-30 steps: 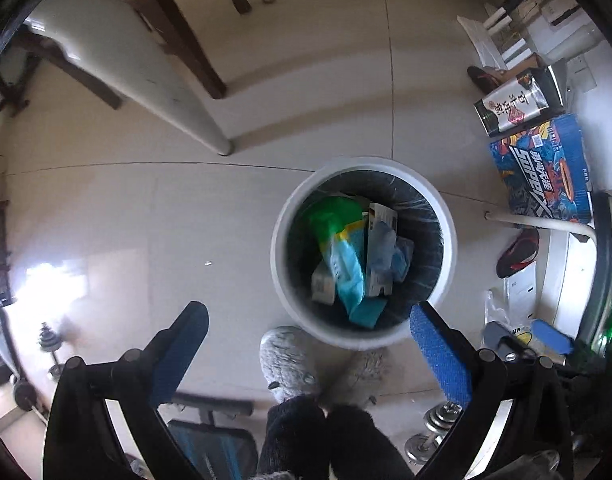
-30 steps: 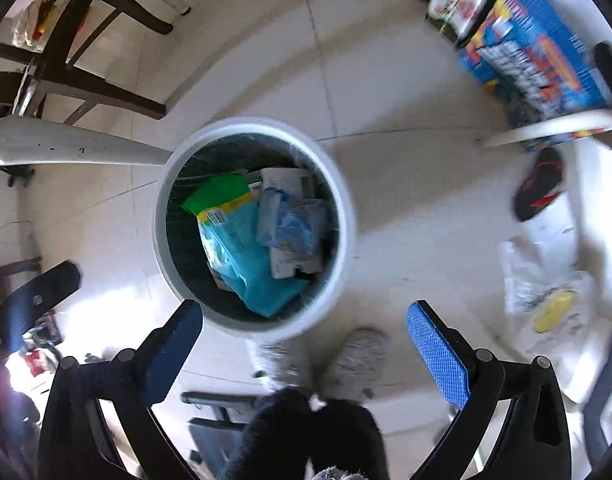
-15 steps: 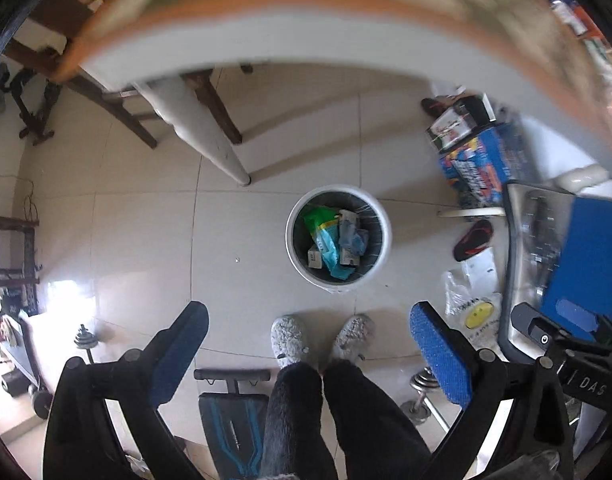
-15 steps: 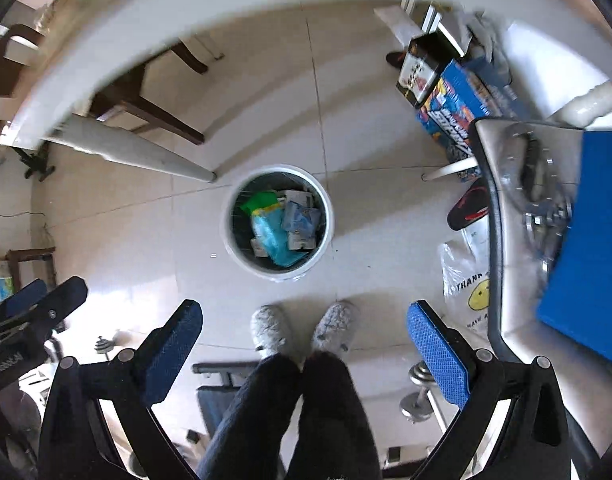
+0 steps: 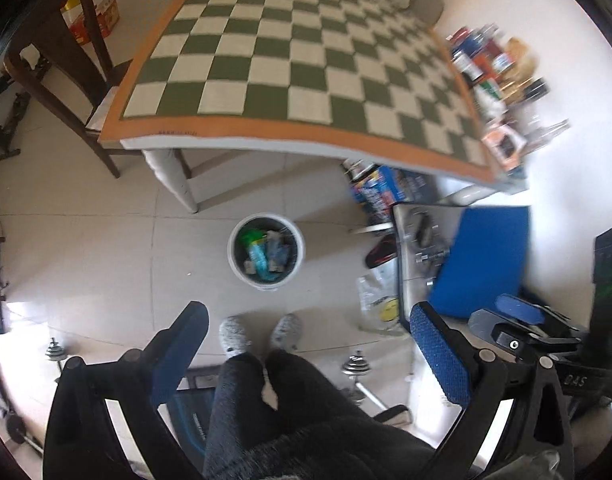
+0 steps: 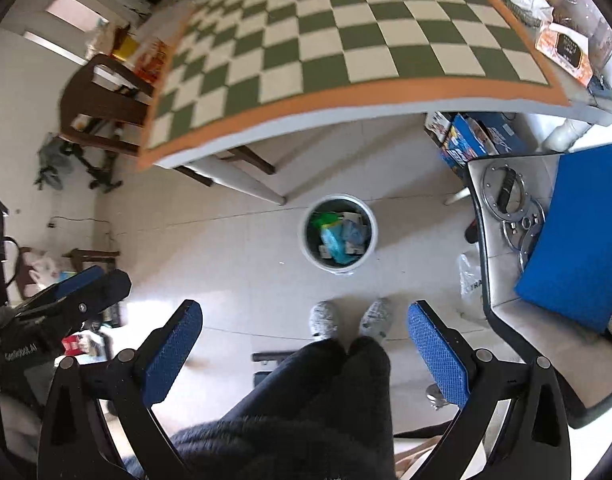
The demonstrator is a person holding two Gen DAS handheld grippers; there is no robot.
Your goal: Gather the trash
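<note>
— Both grippers first: the left gripper [image 5: 306, 354] has its blue pads spread wide with nothing between them, and the right gripper [image 6: 304, 346] is the same, empty and agape.

— And what lies just ahead of them?

— Below, the person's legs and grey slippers [image 6: 349, 318]. Further ahead, on the floor tiles, stands the white bin [image 6: 337, 236], holding the trash [image 6: 339, 236]: a green-and-blue packet and some pale wrappers.

— How would such stuff handle?

— Light, crinkly and thin, I judge; pinch a loose edge or fold, since flat film may slip.

— Beyond the bin?

— The checkered table [image 5: 306, 60], its top bare in the middle, so far as blur allows.
</note>
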